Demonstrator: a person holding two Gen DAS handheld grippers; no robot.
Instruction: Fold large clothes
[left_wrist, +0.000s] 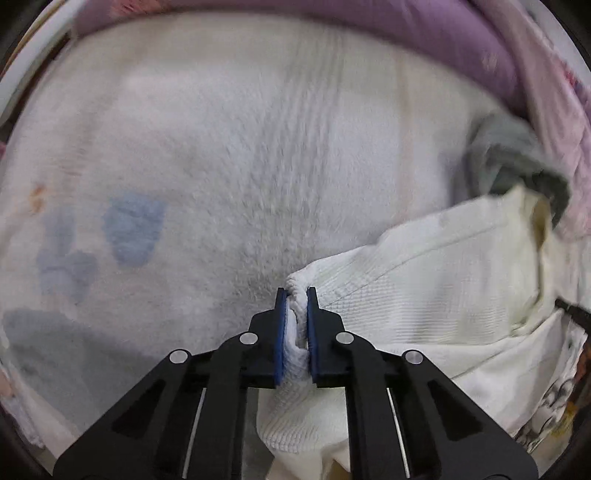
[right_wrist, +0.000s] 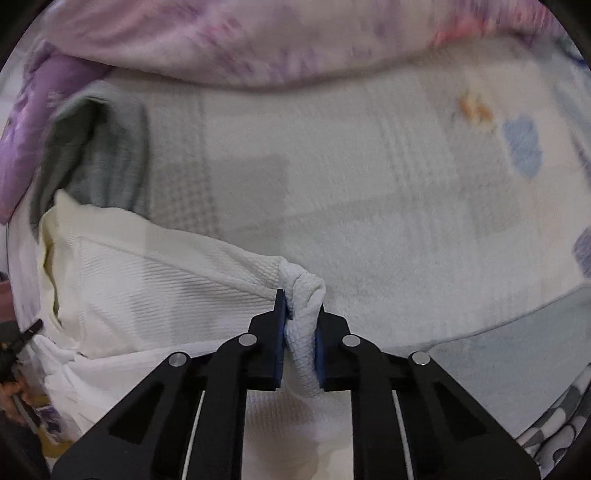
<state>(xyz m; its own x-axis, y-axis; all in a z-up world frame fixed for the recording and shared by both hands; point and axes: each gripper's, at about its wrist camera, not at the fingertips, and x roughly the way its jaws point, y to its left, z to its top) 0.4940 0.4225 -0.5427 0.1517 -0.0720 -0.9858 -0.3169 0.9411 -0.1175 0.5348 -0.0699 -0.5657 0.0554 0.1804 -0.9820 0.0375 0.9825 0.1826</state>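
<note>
A large white waffle-textured garment (left_wrist: 436, 273) hangs stretched between my two grippers above the bed. My left gripper (left_wrist: 296, 295) is shut on a bunched corner of it, and the cloth runs off to the right. In the right wrist view the same garment (right_wrist: 155, 284) runs off to the left. My right gripper (right_wrist: 300, 301) is shut on another bunched corner of it. The tip of the other gripper shows at the far edge of each view (left_wrist: 570, 310) (right_wrist: 27, 332).
A white fleecy blanket (left_wrist: 221, 166) with faint blue prints (left_wrist: 135, 232) covers the bed (right_wrist: 388, 221). A grey-green garment (right_wrist: 99, 155) lies by a purple-pink quilt (right_wrist: 221, 40) at the back; both also show in the left wrist view, garment (left_wrist: 517, 155) and quilt (left_wrist: 443, 40).
</note>
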